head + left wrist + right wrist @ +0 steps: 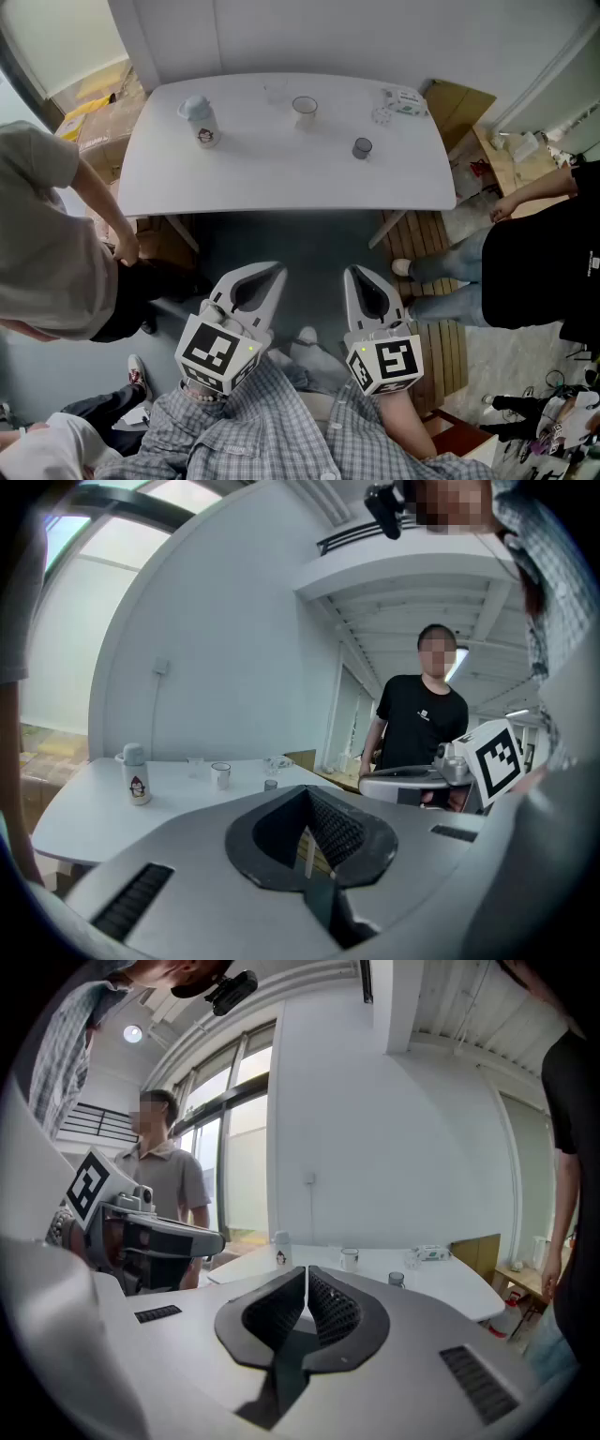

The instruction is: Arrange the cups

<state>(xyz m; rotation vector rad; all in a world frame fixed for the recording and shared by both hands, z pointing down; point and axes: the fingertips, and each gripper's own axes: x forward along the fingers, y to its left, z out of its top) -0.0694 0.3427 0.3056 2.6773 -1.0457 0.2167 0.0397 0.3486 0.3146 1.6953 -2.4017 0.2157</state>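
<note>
On the white table (281, 178) stand a white cup (305, 108), a small grey cup (362, 147) and two clear glasses (382, 115), one by the far edge (277, 91). The same white cup (220, 774) and grey cup (270, 785) show in the left gripper view, and the white cup (350, 1258) and grey cup (397, 1280) show in the right gripper view. My left gripper (270, 275) and right gripper (359, 276) hang side by side well short of the table's near edge. Both are shut and hold nothing.
A white bottle with a penguin print (200, 122) stands at the table's left, a small pack (405, 99) at its far right. A person in a grey shirt (42, 234) stands left of the table. Another in black (539, 253) stands right. Cardboard boxes (94, 112) lie behind.
</note>
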